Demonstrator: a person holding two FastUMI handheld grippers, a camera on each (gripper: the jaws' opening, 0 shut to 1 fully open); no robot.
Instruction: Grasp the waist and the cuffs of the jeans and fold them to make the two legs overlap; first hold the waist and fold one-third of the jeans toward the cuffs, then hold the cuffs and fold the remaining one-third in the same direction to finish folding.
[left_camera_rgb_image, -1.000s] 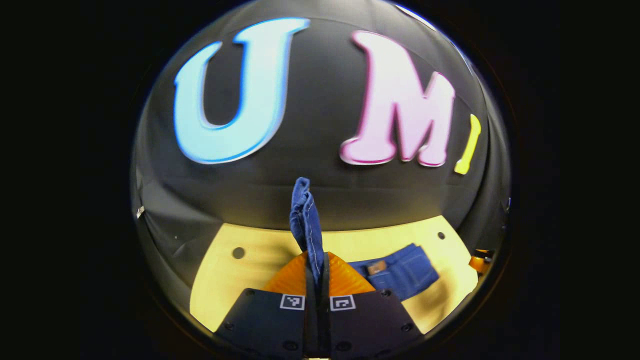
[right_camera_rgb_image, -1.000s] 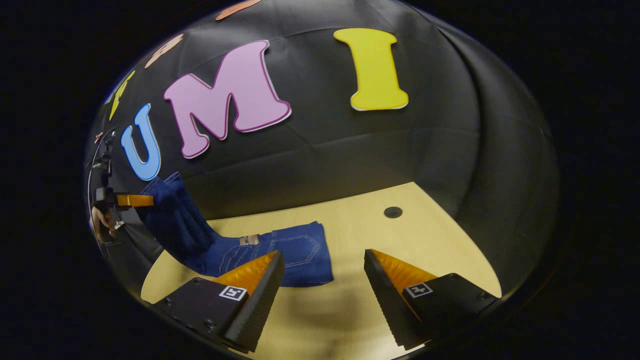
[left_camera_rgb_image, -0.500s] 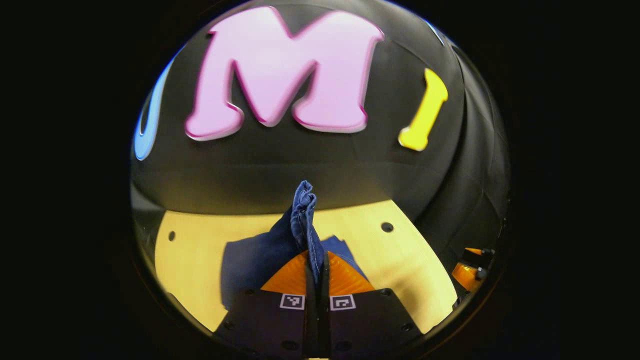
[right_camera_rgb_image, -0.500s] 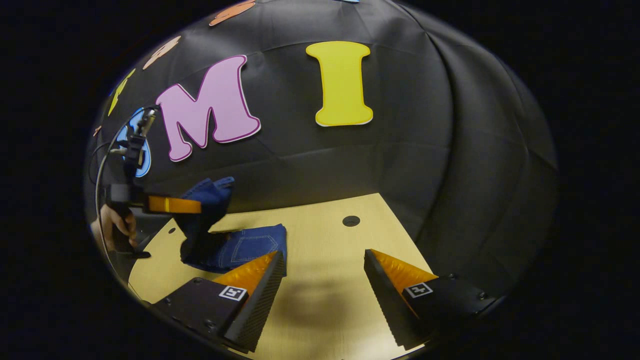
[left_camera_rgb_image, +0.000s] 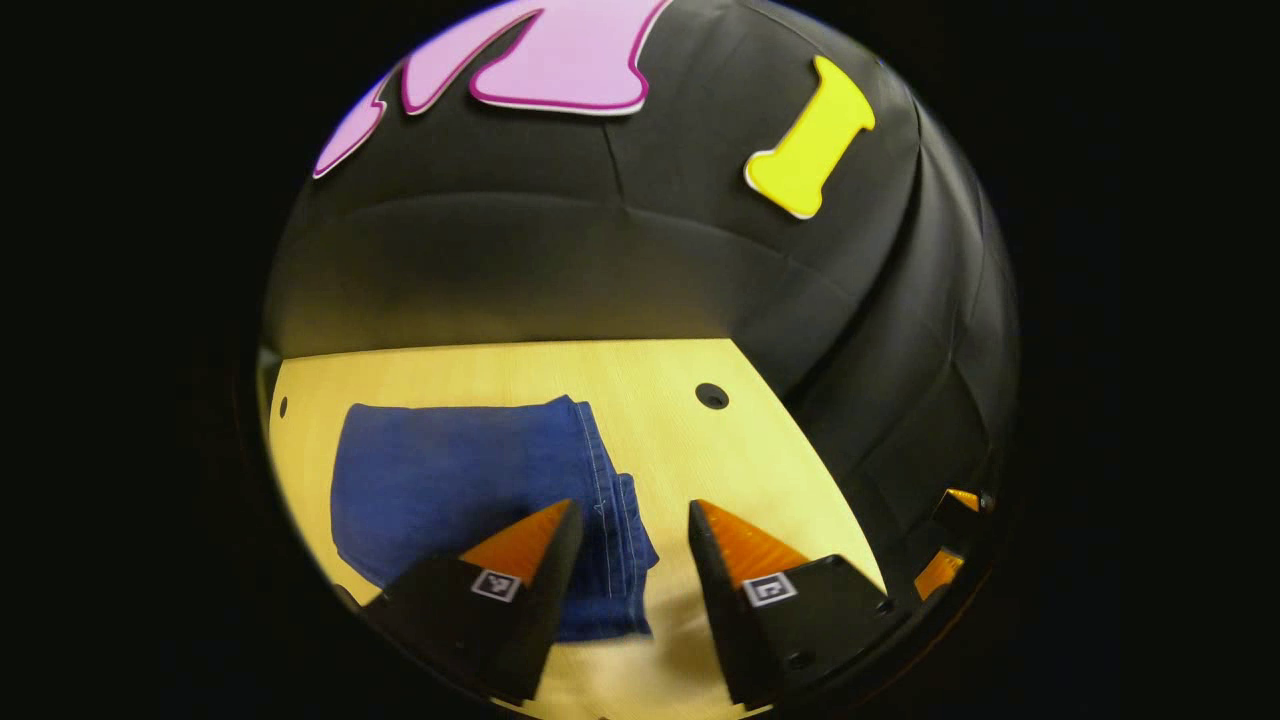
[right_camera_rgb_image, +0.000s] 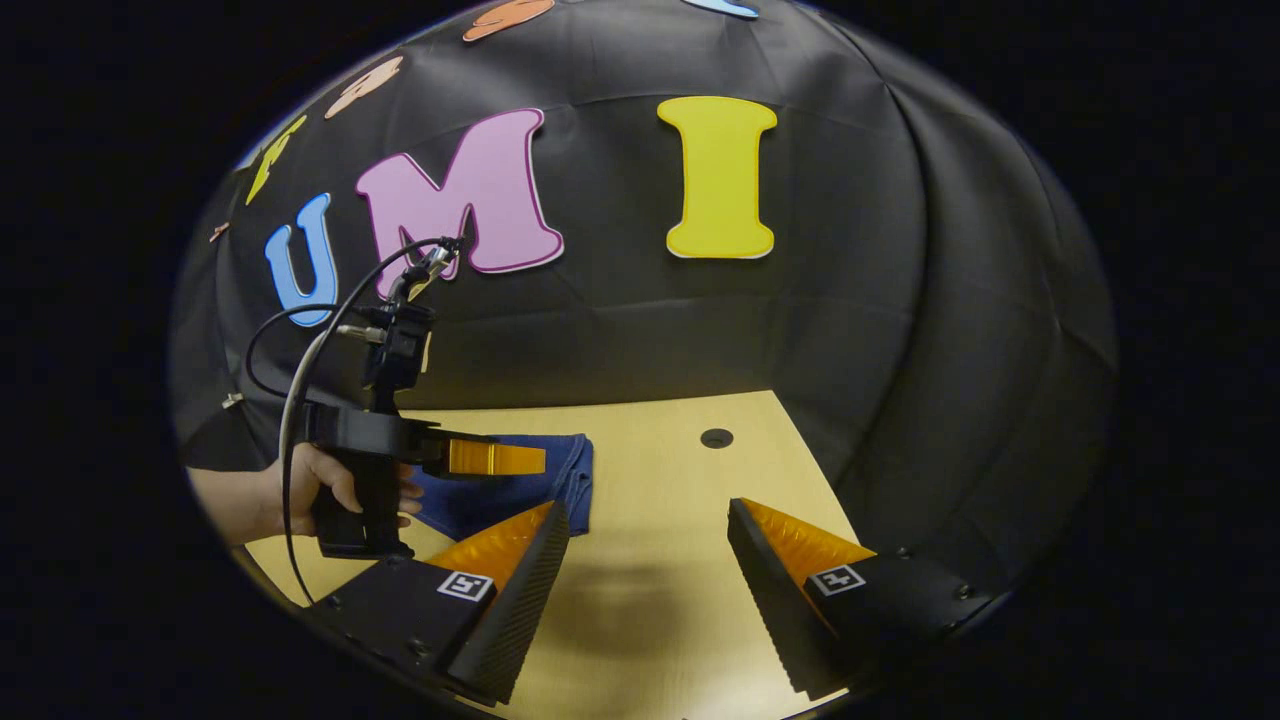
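Note:
The blue jeans (left_camera_rgb_image: 460, 480) lie folded into a flat stack on the left half of the wooden table (left_camera_rgb_image: 680, 430). My left gripper (left_camera_rgb_image: 632, 510) stands open just above the stack's right edge, holding nothing. In the right gripper view a hand (right_camera_rgb_image: 300, 490) holds the left gripper (right_camera_rgb_image: 535, 460) over the jeans (right_camera_rgb_image: 565, 475). My right gripper (right_camera_rgb_image: 645, 505) is open above bare table (right_camera_rgb_image: 660, 460), to the right of the jeans and apart from them.
The booth's black cloth wall rises behind and to the right of the table. A round hole (left_camera_rgb_image: 712, 395) sits in the tabletop near the far right; the hole (right_camera_rgb_image: 716, 437) also appears in the right gripper view. The right gripper (left_camera_rgb_image: 950, 540) appears at the right edge.
The left gripper carried the cuff end over to the right, lowered it and opened. The jeans went from hanging in it to lying folded flat. The right gripper stayed open.

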